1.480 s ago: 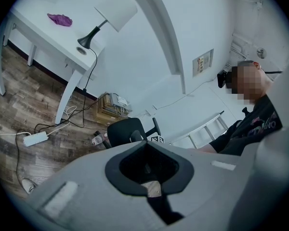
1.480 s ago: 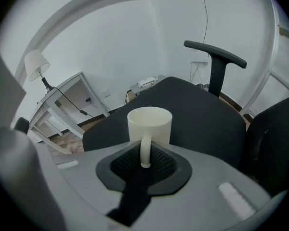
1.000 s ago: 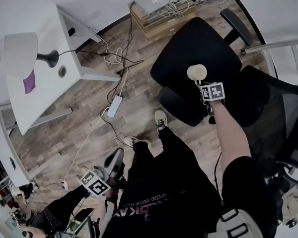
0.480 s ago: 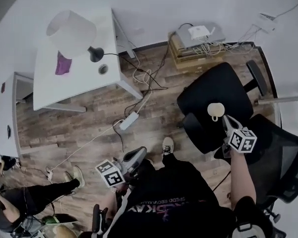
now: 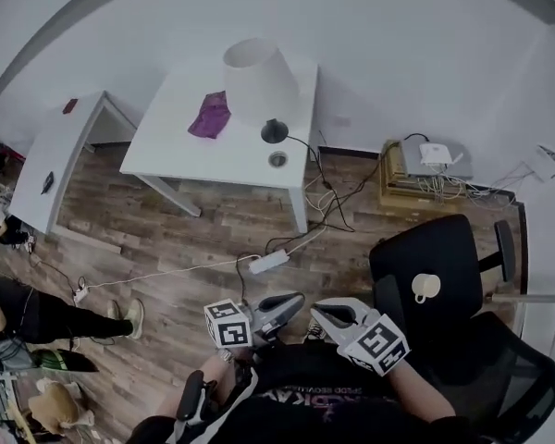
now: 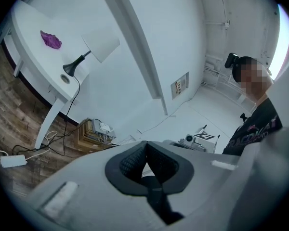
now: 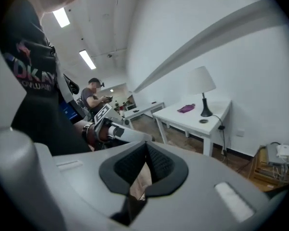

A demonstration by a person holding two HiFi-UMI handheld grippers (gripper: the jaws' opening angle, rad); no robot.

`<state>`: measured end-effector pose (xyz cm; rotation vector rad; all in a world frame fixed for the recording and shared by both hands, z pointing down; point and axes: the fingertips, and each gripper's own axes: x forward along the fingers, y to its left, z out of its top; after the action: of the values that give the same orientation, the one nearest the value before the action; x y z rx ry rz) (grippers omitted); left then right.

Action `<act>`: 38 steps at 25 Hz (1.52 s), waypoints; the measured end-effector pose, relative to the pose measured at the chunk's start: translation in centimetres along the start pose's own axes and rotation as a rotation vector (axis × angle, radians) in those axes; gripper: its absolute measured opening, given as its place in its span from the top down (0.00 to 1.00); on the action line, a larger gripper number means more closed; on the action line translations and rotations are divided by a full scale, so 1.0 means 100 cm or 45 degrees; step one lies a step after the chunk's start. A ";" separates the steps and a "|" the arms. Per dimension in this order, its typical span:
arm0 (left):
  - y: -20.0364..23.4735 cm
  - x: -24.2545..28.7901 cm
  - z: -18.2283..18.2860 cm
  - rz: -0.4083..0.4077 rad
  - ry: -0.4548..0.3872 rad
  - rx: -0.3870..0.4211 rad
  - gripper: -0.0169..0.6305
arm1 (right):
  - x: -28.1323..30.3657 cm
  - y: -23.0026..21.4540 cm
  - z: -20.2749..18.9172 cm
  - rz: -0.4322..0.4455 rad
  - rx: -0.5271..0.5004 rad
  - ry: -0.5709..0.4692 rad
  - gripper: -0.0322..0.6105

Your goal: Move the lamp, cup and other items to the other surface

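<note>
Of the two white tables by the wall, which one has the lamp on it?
In the head view, the right table, where the lamp stands beside a purple cloth. The left table has no lamp.

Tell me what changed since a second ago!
The right gripper let go of the cup, left it on the black chair, and swung back beside the left gripper, jaws shut and empty. The lamp and purple cloth stayed on the white table.
</note>
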<state>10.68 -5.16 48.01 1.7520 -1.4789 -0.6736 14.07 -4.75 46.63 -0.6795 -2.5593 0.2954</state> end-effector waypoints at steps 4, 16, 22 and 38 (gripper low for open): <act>-0.007 -0.017 0.007 -0.014 -0.036 -0.002 0.98 | 0.014 0.009 -0.002 0.081 0.007 0.086 0.95; -0.010 -0.081 0.019 0.022 -0.168 0.023 0.98 | 0.049 0.040 0.005 0.126 0.114 0.078 0.95; -0.014 -0.091 0.022 0.013 -0.151 0.037 0.98 | 0.054 0.046 0.013 0.107 0.114 0.052 0.95; -0.007 -0.125 0.032 0.094 -0.170 0.145 0.98 | 0.082 0.060 0.024 0.149 0.154 0.009 0.95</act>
<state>6.16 6.46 44.72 1.7560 -1.6940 -0.6910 9.08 4.45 45.85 -0.7841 -2.4762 0.4811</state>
